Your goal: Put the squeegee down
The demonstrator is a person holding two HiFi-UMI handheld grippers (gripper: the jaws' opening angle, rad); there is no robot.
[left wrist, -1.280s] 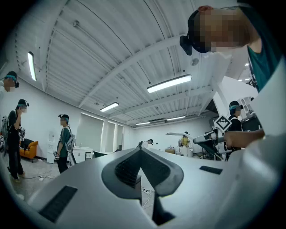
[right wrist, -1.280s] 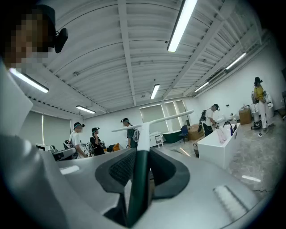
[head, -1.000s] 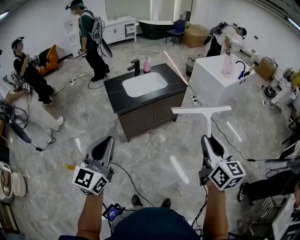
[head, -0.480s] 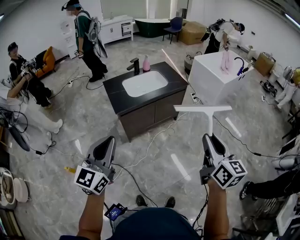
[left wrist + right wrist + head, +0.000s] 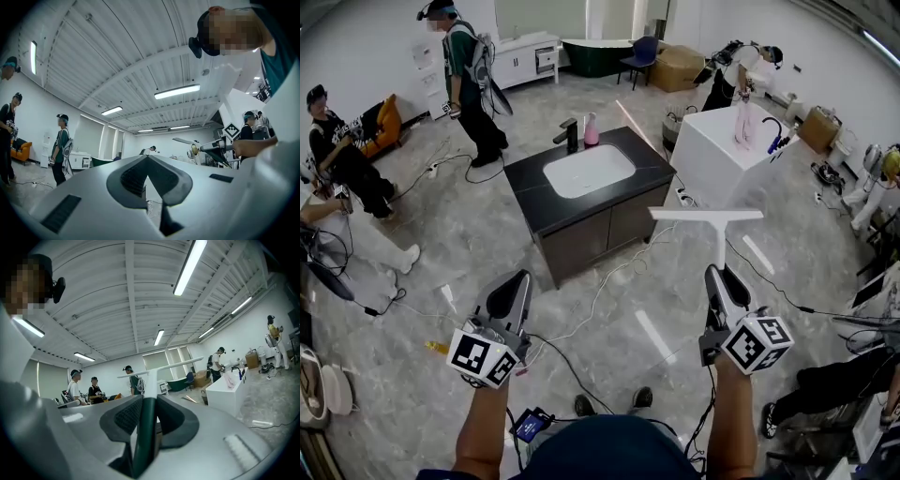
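Observation:
The squeegee has a long white blade held crosswise in the air and a dark green handle. My right gripper is shut on that handle, and the blade stands out beyond the jaws. It hangs over the marble floor, to the right of and nearer than the dark sink cabinet. My left gripper is level beside it on the left, shut with nothing between its tips.
The cabinet holds a white basin, a black faucet and a pink bottle. A white counter stands at the right. Cables cross the floor. A person stands at the back left; others sit or work around the room.
The room has slid a little in the head view as the person carrying the grippers moves. Both grippers keep their pose, and the squeegee stays gripped.

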